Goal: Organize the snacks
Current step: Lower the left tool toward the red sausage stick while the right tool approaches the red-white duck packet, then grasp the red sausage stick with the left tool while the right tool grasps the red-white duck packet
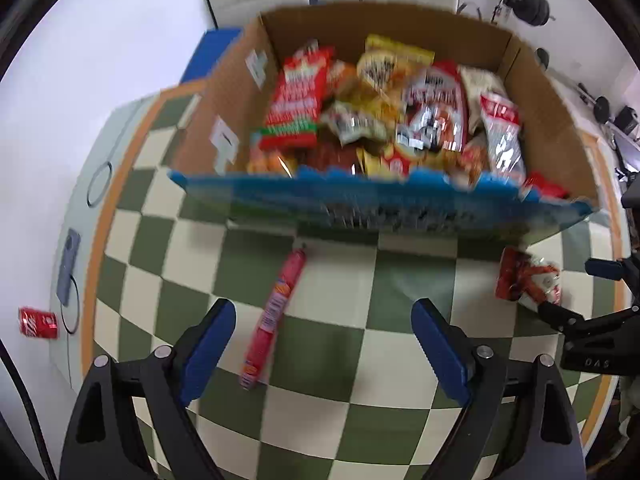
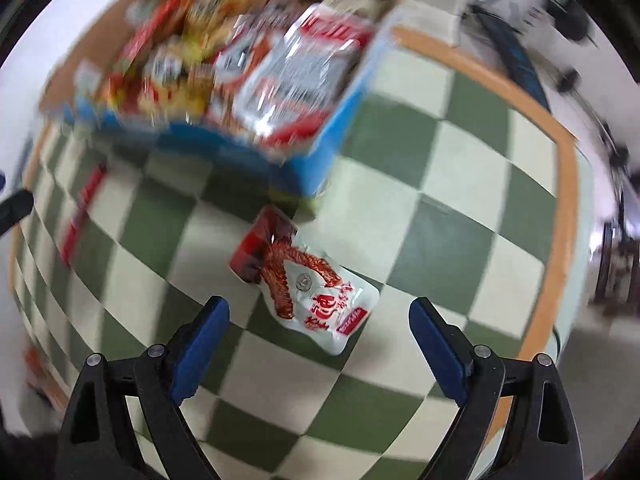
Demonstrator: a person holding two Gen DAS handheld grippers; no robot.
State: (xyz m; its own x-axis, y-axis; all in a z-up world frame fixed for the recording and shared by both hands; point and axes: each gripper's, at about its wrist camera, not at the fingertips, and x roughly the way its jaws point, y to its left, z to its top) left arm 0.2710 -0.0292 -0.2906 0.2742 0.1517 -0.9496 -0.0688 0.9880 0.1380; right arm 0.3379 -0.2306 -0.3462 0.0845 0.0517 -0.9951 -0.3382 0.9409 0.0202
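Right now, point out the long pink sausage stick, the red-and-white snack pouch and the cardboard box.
Long pink sausage stick [image 1: 276, 312], left wrist view, mid-length.
Red-and-white snack pouch [image 2: 320, 300], right wrist view, white lower half.
Cardboard box [image 1: 236, 92], left wrist view, left outer wall.

Snacks [image 1: 360, 112] in box [image 1: 552, 120], sausage stick [image 1: 276, 312] and pouch [image 2: 316, 292] before it on table [image 1: 360, 420]

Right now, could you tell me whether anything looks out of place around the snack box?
Yes. A long pink sausage stick and a red-and-white snack pouch lie loose on the checkered cloth, outside the cardboard box. A red can lies tipped beyond the cloth.
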